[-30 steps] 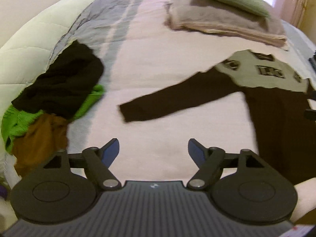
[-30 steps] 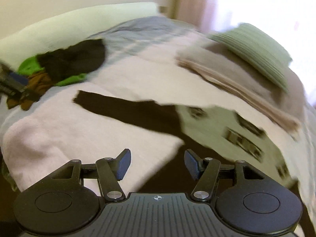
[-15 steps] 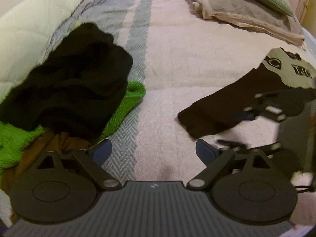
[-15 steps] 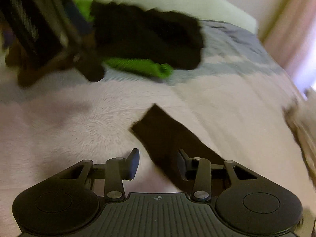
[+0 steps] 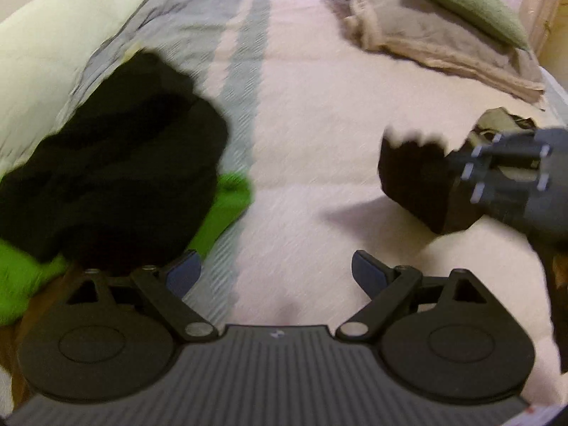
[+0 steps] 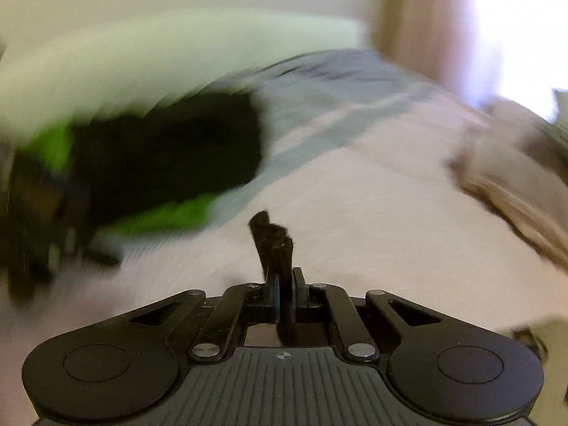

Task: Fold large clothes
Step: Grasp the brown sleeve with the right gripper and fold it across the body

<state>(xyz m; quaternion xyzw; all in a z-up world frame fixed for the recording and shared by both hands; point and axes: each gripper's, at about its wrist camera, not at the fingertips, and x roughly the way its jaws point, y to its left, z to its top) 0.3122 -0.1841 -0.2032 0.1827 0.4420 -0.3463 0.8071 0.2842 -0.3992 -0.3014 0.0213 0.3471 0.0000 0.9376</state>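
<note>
Brown knit is bunching between the fingers of the right gripper (image 6: 285, 293) — the jaws are pinching tight on the cuff of the sweater's sleeve (image 6: 275, 245), a dark tuft of it poking up past the tips. In the left wrist view that same sleeve (image 5: 415, 177) is hanging off the gripper as a dark flap, lifted clear of the pink bedspread (image 5: 319, 124) and throwing a shadow beneath it. Only a corner of the sweater's pale printed chest (image 5: 497, 120) is peeking out behind the tool at the right edge; the rest of the body is out of sight.

The left gripper (image 5: 277, 273) is hovering low over the bedspread with its blue-padded fingers spread wide, holding nothing.

How far along? By my reading, this is the opening fold — one sleeve picked up, nowhere near laid across the body, and no finished crease anywhere in view. The other sleeve and the body folds are all left to do. And off to the left a heap of black, green and brown clothes (image 5: 106, 163) is waiting, crumpled and untouched. Both views are smeared with motion blur, so finer detail is hard to call.
</note>
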